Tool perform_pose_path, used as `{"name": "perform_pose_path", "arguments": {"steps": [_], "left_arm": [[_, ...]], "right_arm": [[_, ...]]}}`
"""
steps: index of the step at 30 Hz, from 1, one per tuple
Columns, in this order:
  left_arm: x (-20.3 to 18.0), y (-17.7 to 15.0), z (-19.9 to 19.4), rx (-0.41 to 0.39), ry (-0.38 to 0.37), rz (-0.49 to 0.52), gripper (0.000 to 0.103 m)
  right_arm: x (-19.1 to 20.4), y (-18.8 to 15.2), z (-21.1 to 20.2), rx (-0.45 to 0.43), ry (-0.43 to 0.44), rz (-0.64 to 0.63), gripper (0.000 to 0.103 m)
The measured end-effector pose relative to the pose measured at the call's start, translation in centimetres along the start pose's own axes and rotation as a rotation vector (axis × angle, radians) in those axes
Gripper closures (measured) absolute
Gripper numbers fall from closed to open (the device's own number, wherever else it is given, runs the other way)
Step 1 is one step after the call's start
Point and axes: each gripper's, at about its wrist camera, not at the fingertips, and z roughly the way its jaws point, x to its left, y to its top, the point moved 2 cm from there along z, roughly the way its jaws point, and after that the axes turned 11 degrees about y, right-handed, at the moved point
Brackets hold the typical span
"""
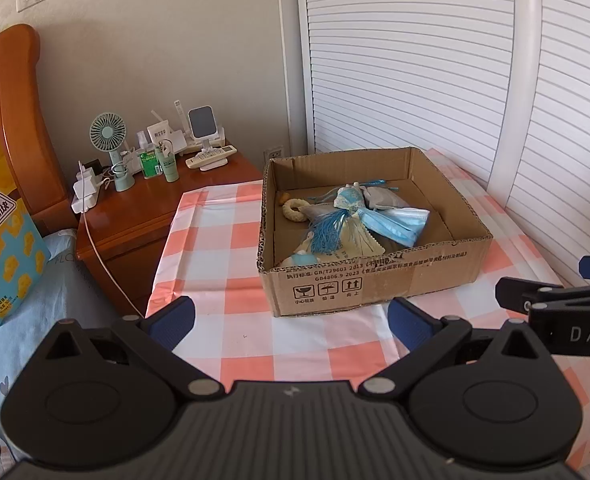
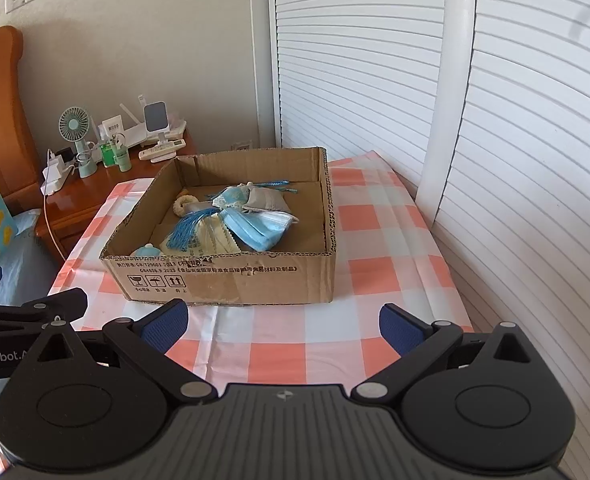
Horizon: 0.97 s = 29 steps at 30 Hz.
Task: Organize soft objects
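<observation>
Left gripper (image 1: 291, 320) fingers (image 1: 173, 320) spread wide, nothing between; right gripper (image 2: 283, 326) fingers (image 2: 165, 326) likewise spread and empty. Both hovered side by side over the checked surface (image 2: 279, 340), short of the cardboard box (image 2: 231, 284), with a bare strip of cloth ahead of the box's near wall. Soft objects (image 1: 351, 220) heaped inside the box: blue face mask (image 2: 259, 228), tasselled sachets, small ring. Box close to the surface's far edge; open cloth on its right, louvred doors (image 2: 535, 140) just beyond; wooden nightstand (image 1: 135, 216) off the left edge.
</observation>
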Motion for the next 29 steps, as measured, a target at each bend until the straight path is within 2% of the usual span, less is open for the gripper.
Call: {"name": "perform_pose_path", "arguments": {"steps": [29], "left_arm": [[0.20,0.44,-0.32,-0.007,-0.001,-0.013,0.001]], "right_arm": [[0.06,0.00,-0.27,-0.006,-0.003,-0.003,0.000]]}}
